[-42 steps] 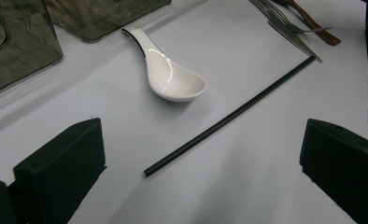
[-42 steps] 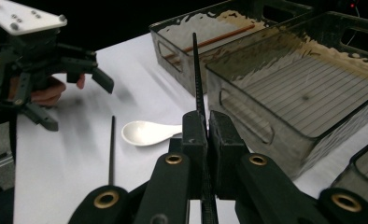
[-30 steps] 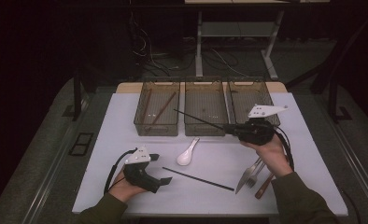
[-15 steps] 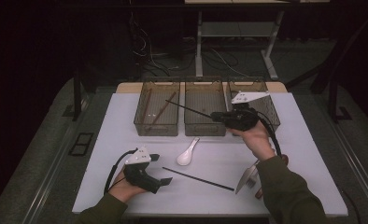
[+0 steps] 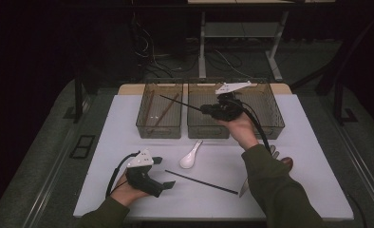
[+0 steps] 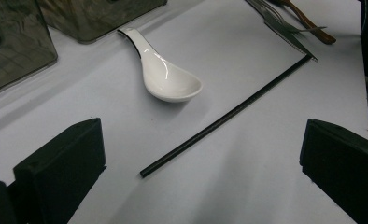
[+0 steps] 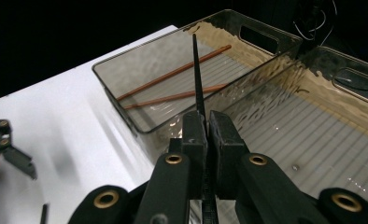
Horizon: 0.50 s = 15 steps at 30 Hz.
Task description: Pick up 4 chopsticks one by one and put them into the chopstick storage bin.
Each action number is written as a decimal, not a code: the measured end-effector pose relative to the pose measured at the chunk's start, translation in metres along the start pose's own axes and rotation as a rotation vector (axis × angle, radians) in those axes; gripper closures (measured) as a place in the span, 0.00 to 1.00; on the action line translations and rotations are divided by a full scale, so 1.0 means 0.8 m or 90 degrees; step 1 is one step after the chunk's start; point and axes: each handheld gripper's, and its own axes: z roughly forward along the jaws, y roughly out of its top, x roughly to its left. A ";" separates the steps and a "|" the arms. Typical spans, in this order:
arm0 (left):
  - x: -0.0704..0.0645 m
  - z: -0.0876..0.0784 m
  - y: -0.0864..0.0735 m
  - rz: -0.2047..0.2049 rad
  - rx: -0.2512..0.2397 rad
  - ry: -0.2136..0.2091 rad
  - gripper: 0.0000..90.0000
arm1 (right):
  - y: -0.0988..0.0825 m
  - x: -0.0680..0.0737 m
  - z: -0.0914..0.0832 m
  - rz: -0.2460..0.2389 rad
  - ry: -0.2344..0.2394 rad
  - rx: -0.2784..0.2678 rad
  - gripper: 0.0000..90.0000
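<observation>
White table covering (image 5: 104,142) spans the bench, with three clear bins at 12 o'clock. High view: the right gripper (image 5: 209,110) hovers over the middle bin (image 5: 209,128), clamped on a black chopstick (image 5: 180,103) pointing toward the left bin (image 5: 159,129); the left gripper (image 5: 168,184) rests at 7 o'clock. Left gripper view: jaws apart, a second black chopstick (image 6: 229,115) and white spoon (image 6: 166,74) lying ahead. Right gripper view: jaws pinch the chopstick above two brown chopsticks (image 7: 173,84).

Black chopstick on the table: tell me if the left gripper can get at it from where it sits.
Probably yes. The left gripper is open, the chopstick lies bare on the table ahead of it, with the spoon off to one side.
</observation>
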 end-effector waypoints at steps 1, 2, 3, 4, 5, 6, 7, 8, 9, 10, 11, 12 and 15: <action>0.000 0.001 0.000 0.000 -0.002 -0.001 0.00 | 0.002 0.000 0.005 -0.002 -0.004 0.002 0.95; 0.000 0.001 0.000 0.001 -0.001 -0.001 0.00 | 0.004 0.000 0.010 -0.002 -0.007 0.005 0.95; -0.001 0.001 0.000 0.002 0.000 0.000 0.00 | 0.005 -0.001 0.015 -0.001 -0.008 0.004 0.95; -0.001 0.001 0.000 0.002 0.001 0.000 0.00 | 0.007 -0.001 0.020 0.004 -0.010 0.006 0.95; -0.001 0.001 0.000 0.002 -0.001 0.001 0.00 | 0.008 -0.002 0.025 0.005 -0.012 0.009 0.95; -0.001 0.001 0.000 0.002 -0.001 0.001 0.00 | 0.009 -0.002 0.030 0.006 -0.014 0.013 0.95; -0.002 0.001 0.000 0.003 -0.001 0.001 0.00 | 0.009 -0.003 0.035 0.009 -0.014 0.015 0.95; -0.002 0.001 0.000 0.004 0.000 0.001 0.00 | 0.010 -0.003 0.041 0.012 -0.013 0.018 0.95; -0.002 0.002 0.000 0.002 -0.002 -0.001 0.00 | 0.010 -0.003 0.046 0.014 -0.015 0.020 0.95; -0.002 0.002 0.000 0.007 -0.001 0.000 0.00 | 0.010 -0.002 0.051 0.016 -0.013 0.023 0.95; -0.002 0.002 0.000 0.008 0.000 -0.001 0.00 | 0.011 -0.002 0.057 0.016 -0.012 0.025 0.95; -0.002 0.002 0.000 0.009 0.001 -0.001 0.00 | 0.011 -0.002 0.062 0.018 -0.013 0.030 0.95; -0.003 0.002 0.000 0.009 0.000 -0.002 0.00 | 0.015 0.000 0.079 0.020 -0.021 0.038 0.95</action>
